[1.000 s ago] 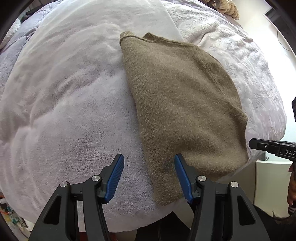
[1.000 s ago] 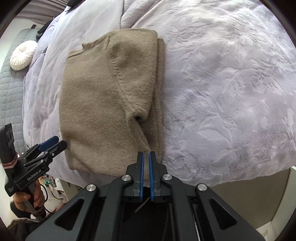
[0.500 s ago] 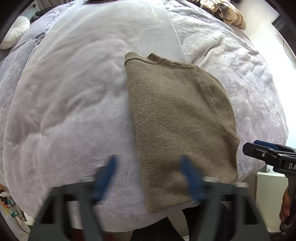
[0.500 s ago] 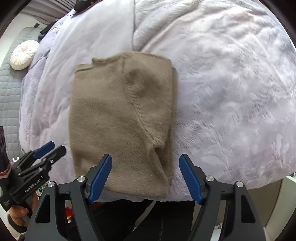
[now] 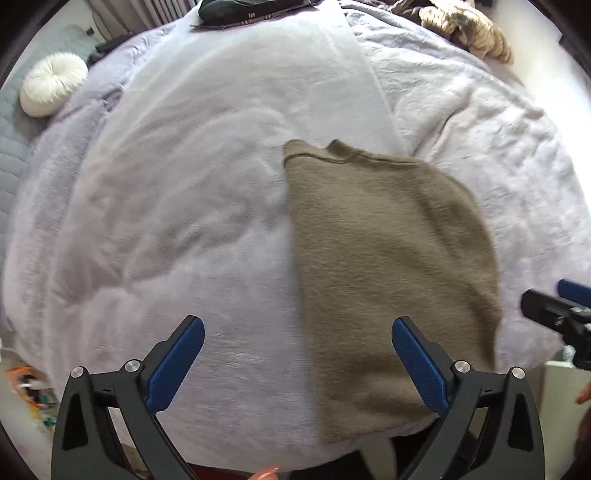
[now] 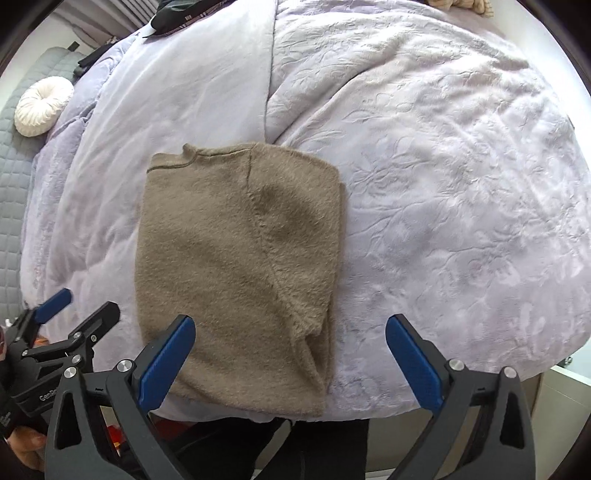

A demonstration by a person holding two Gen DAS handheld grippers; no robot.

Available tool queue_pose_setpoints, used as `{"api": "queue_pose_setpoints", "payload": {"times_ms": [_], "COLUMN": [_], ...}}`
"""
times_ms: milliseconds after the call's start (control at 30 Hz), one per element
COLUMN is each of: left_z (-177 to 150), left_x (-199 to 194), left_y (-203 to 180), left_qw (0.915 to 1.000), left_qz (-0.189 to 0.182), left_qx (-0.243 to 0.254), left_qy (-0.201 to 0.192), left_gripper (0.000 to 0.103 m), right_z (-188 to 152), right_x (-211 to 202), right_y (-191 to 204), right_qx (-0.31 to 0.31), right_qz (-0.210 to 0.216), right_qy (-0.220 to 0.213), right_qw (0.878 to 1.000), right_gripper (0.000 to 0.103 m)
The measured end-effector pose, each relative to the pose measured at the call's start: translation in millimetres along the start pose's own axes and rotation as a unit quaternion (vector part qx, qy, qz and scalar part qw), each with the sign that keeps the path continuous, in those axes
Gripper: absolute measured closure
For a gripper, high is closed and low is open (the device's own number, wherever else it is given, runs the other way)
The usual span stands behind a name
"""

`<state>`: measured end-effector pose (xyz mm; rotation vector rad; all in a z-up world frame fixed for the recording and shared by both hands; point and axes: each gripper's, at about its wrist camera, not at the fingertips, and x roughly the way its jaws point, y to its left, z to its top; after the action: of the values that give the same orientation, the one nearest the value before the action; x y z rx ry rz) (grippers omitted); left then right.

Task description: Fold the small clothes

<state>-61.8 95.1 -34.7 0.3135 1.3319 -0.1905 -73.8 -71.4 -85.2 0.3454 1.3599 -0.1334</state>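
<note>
A brown knit sweater (image 5: 388, 258) lies folded into a long rectangle on the lilac blanket (image 5: 192, 206), collar at the far end, hem at the near bed edge. My left gripper (image 5: 298, 326) hovers above its near left corner. Its jaws are opening wide, with nothing pressed between the pads. In the right wrist view the sweater (image 6: 236, 258) shows a sleeve folded over its right side. My right gripper (image 6: 290, 323) hangs over the near right corner, jaws also opening, clear of the cloth. Each gripper shows in the other's view: left gripper (image 6: 86, 302), right gripper (image 5: 546, 295).
A round white cushion (image 5: 51, 88) rests on a grey quilted pad at far left. A dark garment (image 5: 251, 11) lies at the head of the bed, a beige patterned item (image 5: 469, 26) at far right. A white cabinet (image 5: 557, 387) stands beside the bed's near right corner.
Both grippers let go of the sweater's near edge and lifted away from it. The right jaws went from shut to wide; the left jaws spread from half open to wide.
</note>
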Motion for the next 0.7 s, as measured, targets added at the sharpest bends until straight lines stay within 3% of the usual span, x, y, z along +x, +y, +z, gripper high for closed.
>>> {"api": "queue_pose_setpoints", "payload": {"times_ms": [267,700], "left_z": [3.5,8.5], "left_x": [2.5,1.2], "left_y": [9.1,5.8], "left_qw": [0.999,0.9986], "left_qz": [-0.015,-0.013], "left_qx": [-0.04,-0.043], "left_qy": [0.017,0.028], "left_gripper": [0.001,0.001], "right_z": [1.2,7.0], "right_x": [-2.1,-6.0], "right_y": [-3.4,-0.4], "right_qx": [0.005,0.002], "right_qz": [-0.019,-0.031], "right_qy": [-0.004,-0.012], "right_qw": [1.0,0.999], "right_gripper": [0.0,0.0]}}
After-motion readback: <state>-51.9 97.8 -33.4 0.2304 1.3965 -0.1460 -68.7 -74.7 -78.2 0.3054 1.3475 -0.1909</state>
